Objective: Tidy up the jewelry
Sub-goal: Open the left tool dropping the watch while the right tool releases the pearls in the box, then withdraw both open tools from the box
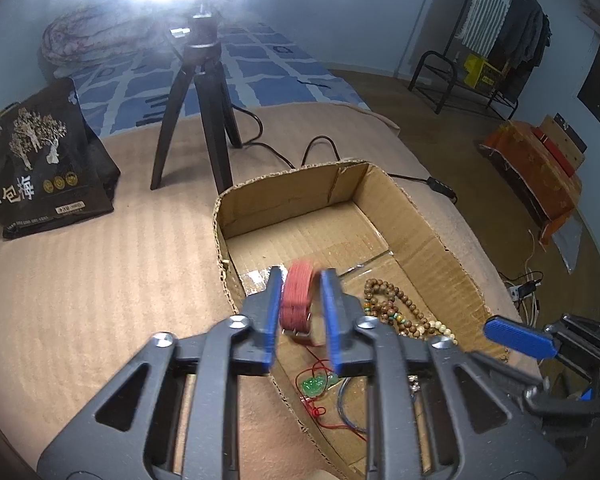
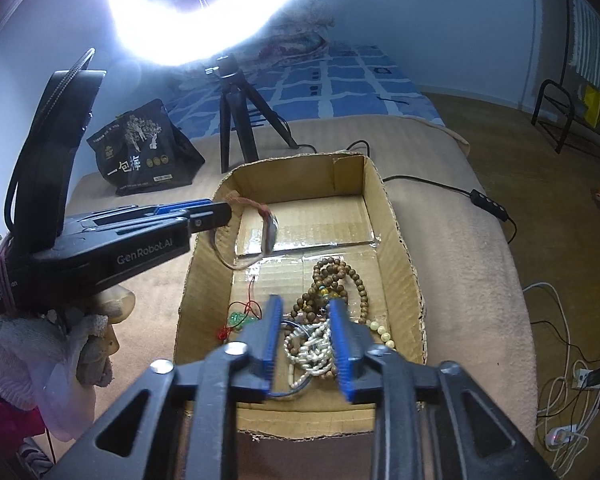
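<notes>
- Left wrist view: red cord bracelet [image 1: 298, 300] hangs between the parted blue pads [image 1: 271, 312] of the left gripper [image 1: 300, 312], over the cardboard box [image 1: 384, 204]; whether the pads touch it cannot be told. Wooden bead strand [image 1: 396, 304] and green pendant [image 1: 315, 384] lie in the box.
- Right wrist view: right gripper [image 2: 305, 334], jaws apart, hovers over a pearl strand [image 2: 312, 350], gripping nothing. "GenRobot.AI" marks the left gripper's arm.

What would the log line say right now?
left gripper: open, red band at its tips | right gripper: open over pearl strand | both above cardboard box
</notes>
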